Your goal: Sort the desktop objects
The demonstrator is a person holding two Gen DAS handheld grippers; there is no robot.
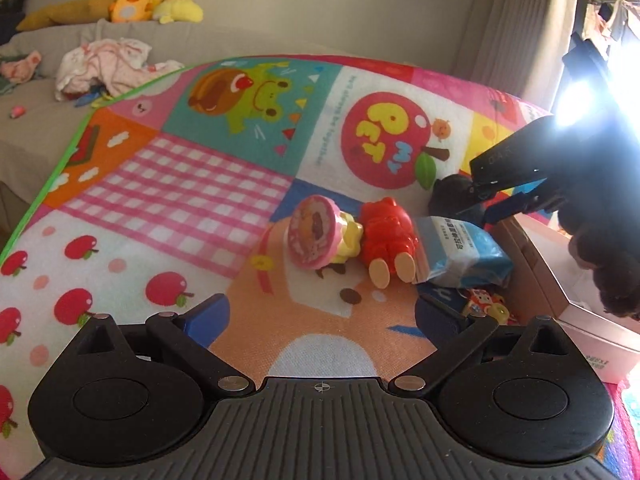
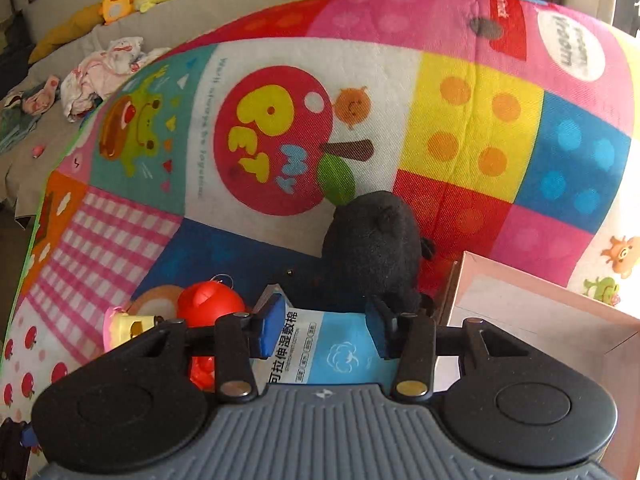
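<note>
My left gripper is open wide over the colourful play mat, with nothing between its fingers. Ahead of it lie a pink round toy, a red bear figure on its back and a blue wipes packet. Behind the packet sits a black plush. My right gripper hangs just over the blue packet, jaws partly open. Its pads stand above the packet, which is wider than the gap. From the left wrist view the right gripper comes in from the right.
An open pink box stands right of the packet, also the pink box under a backlit hand. A small keychain toy lies by the box. The red bear and black plush crowd the packet. Sofa with plush toys behind.
</note>
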